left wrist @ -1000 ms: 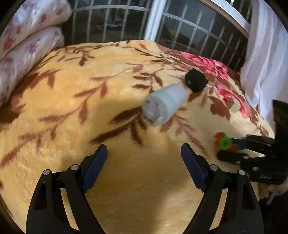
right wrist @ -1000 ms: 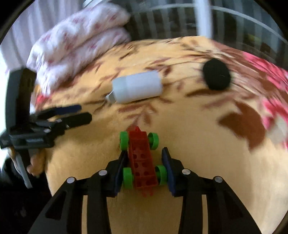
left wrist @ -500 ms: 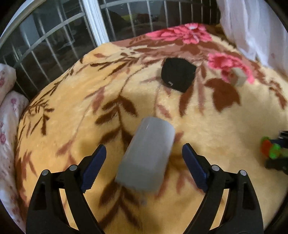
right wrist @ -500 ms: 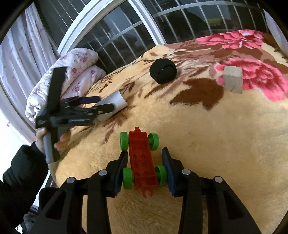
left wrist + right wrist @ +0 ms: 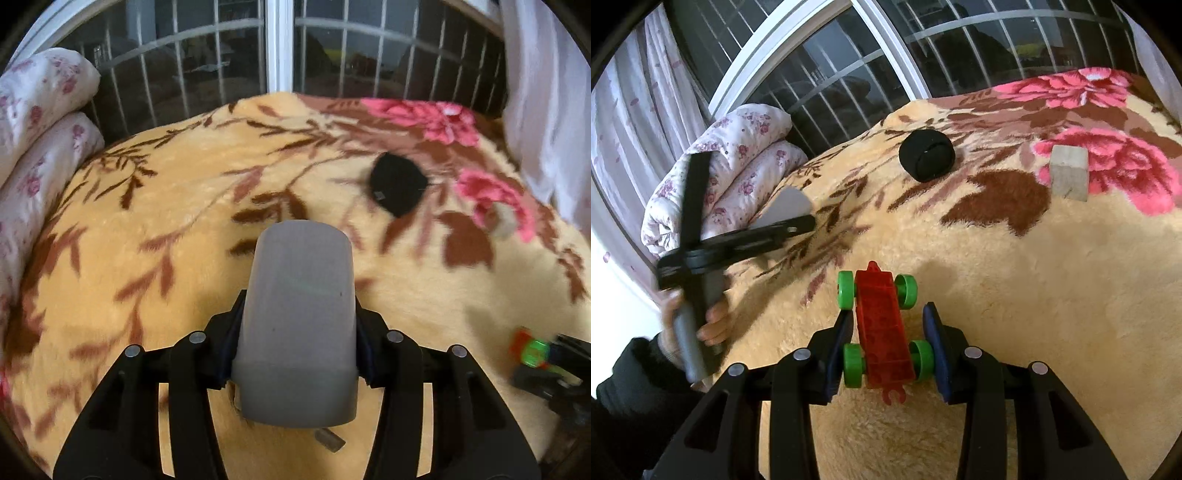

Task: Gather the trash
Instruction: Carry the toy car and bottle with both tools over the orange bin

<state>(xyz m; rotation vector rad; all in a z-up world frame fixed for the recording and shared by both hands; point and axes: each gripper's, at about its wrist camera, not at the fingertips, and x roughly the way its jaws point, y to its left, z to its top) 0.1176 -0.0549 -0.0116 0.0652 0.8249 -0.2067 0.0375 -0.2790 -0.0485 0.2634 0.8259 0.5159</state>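
A white plastic bottle (image 5: pixel 301 266) lies lengthwise between the fingers of my left gripper (image 5: pixel 298 314). Its jaws are closing and the pads press on both of the bottle's sides. The right wrist view shows that gripper (image 5: pixel 738 236) at the left, in a person's hand, with the bottle's (image 5: pixel 786 205) end sticking out. My right gripper (image 5: pixel 887 343) is shut on a red toy car (image 5: pixel 879 295) with green wheels, just above the yellow floral blanket (image 5: pixel 1052 295). At the right edge of the left wrist view the car (image 5: pixel 528 350) shows again, blurred.
A black round object (image 5: pixel 926 155) and a small pale wooden block (image 5: pixel 1067 177) lie further back on the blanket. A folded flowered quilt (image 5: pixel 731 173) sits at the bed's left end. Behind the bed are a barred window (image 5: pixel 221 74) and a white curtain (image 5: pixel 546 110).
My left gripper came forward around the white bottle and closed on its sides. The right gripper kept its hold on the toy car while it swung round, then stayed still.
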